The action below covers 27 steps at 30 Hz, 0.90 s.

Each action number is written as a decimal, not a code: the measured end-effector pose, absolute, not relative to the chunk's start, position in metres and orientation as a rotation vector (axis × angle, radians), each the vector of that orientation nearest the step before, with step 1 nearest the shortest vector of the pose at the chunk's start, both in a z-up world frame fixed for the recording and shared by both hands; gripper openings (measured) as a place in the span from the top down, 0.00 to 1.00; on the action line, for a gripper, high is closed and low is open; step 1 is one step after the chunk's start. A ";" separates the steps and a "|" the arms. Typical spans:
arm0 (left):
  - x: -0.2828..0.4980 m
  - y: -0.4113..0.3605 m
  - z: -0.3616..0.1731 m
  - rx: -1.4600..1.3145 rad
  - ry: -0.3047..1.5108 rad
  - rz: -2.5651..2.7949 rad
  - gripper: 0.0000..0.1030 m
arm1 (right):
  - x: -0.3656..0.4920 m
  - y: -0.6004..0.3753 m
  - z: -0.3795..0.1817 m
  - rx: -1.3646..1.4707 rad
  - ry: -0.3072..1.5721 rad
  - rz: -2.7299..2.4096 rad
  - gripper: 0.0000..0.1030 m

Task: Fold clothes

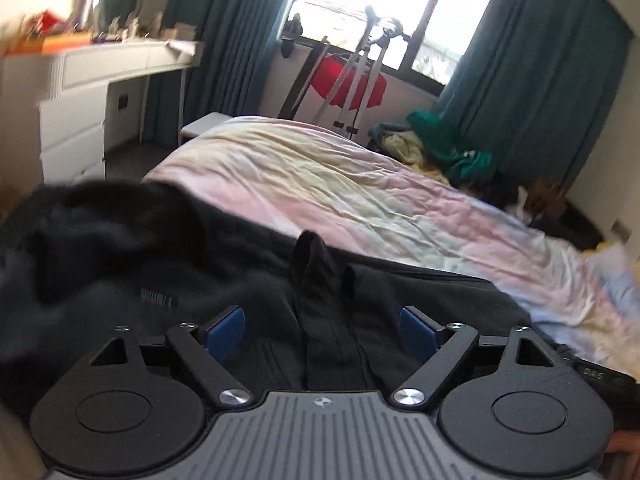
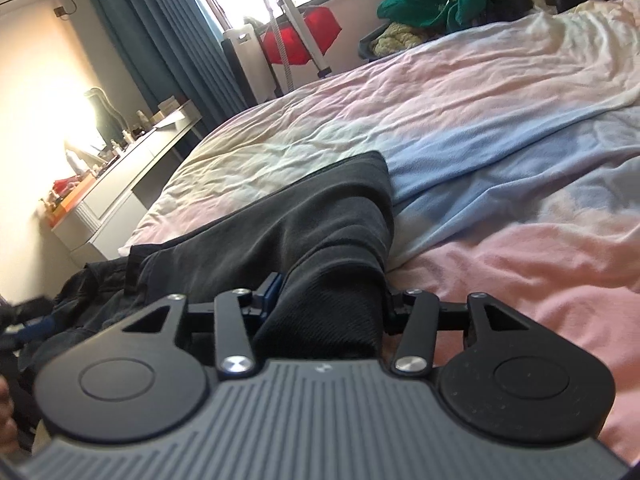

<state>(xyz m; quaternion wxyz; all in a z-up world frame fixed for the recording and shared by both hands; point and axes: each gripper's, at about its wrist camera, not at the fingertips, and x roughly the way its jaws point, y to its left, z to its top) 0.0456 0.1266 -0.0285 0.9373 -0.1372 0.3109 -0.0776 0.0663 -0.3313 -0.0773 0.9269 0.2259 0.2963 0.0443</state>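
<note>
A black garment lies spread over the near edge of the bed, bunched at the left. My left gripper sits over it with its blue pads wide apart; a raised fold of the cloth stands between them, untouched by either pad. In the right wrist view the same dark garment runs from the bed's left edge toward me. My right gripper has a thick fold of it between its fingers, which are partly apart; whether they clamp the cloth is hidden.
The bed has a wrinkled pink, yellow and blue cover. A white dresser stands left. A pile of green and yellow clothes lies at the far side. A clothes rack with a red item stands by the window.
</note>
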 end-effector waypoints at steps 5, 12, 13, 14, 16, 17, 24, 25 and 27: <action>0.032 0.119 -0.030 -0.261 0.602 -0.150 0.16 | 0.061 -0.328 -0.068 0.411 0.583 0.056 0.49; 0.028 0.099 -0.035 -0.171 0.582 -0.195 0.16 | 0.043 -0.327 -0.045 0.367 0.417 0.032 0.46; 0.028 0.097 -0.036 -0.166 0.583 -0.202 0.16 | 0.044 -0.324 -0.045 0.347 0.422 0.045 0.46; 0.027 0.096 -0.037 -0.162 0.583 -0.209 0.16 | 0.046 -0.321 -0.045 0.321 0.436 0.059 0.47; 0.026 0.093 -0.038 -0.153 0.580 -0.217 0.16 | 0.058 -0.309 -0.057 0.247 0.552 0.061 0.48; 0.026 0.092 -0.039 -0.149 0.580 -0.219 0.16 | 0.061 -0.307 -0.061 0.238 0.577 0.062 0.49; 0.027 0.089 -0.044 -0.133 0.584 -0.235 0.16 | 0.069 -0.308 -0.077 0.293 0.640 0.074 0.50; 0.028 0.089 -0.045 -0.132 0.585 -0.235 0.16 | 0.066 -0.311 -0.076 0.323 0.629 0.072 0.51; 0.029 0.089 -0.047 -0.133 0.587 -0.233 0.19 | 0.063 -0.319 -0.072 0.381 0.613 0.064 0.52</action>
